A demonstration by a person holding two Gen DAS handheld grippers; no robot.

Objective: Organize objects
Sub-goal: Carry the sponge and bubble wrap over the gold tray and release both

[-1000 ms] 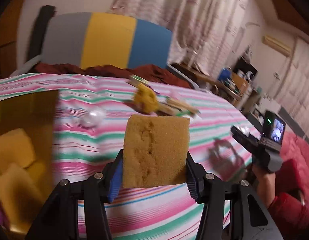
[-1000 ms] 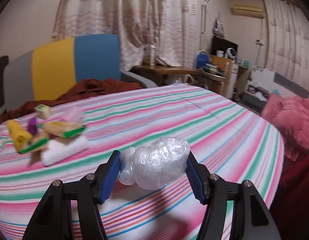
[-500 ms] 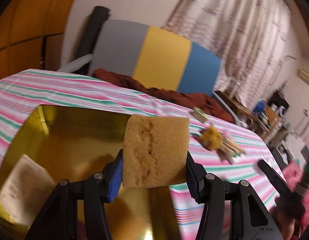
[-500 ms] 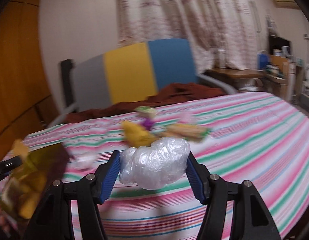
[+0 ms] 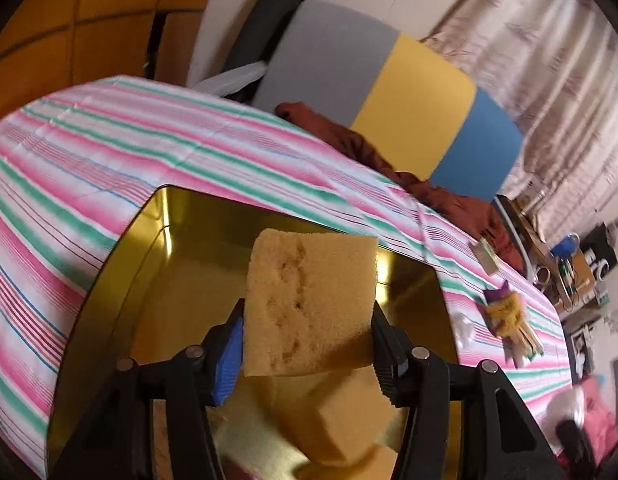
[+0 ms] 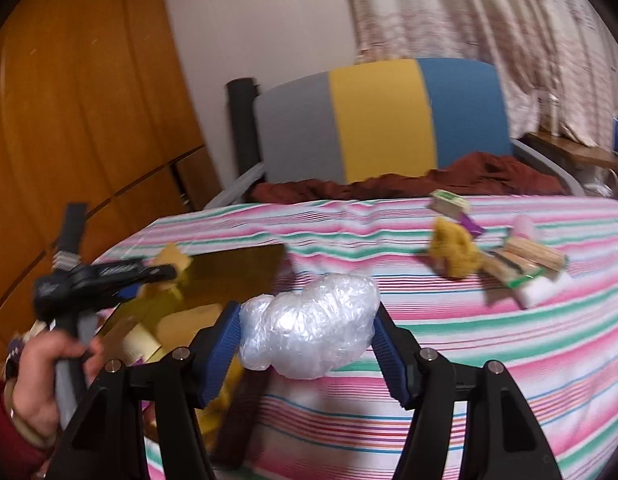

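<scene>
1. Since a second ago both views have swung toward the gold tin box [image 5: 109, 280]; the left hand-held gripper [image 5: 309, 344], then over the striped cloth, now hangs above the open box.
2. Lower centre of the left view: its jaws are closed on a yellow sponge block [image 5: 309, 300], porous and squarish, long side upright. Directly beneath lie more sponge pieces [image 5: 341, 420] on the box's shiny floor, so the drop looks to be straight down.
3. Lower centre of the right view: the right hand-held gripper [image 6: 307, 336] pinches a crinkly clear plastic bundle [image 6: 309, 332], soft and lumpy, lying crosswise between the pads. The box [image 6: 233, 268] sits left of it and just beyond, so the left hand-held gripper is the nearer.
4. Farther off, right of frame, on the counter [image 6: 509, 360]: a yellow scrubber [image 6: 453, 252], packaged sponges [image 6: 521, 264] and a small box [image 6: 449, 202].
5. Beyond stands a grey, yellow and blue chair [image 6: 381, 120].
</scene>
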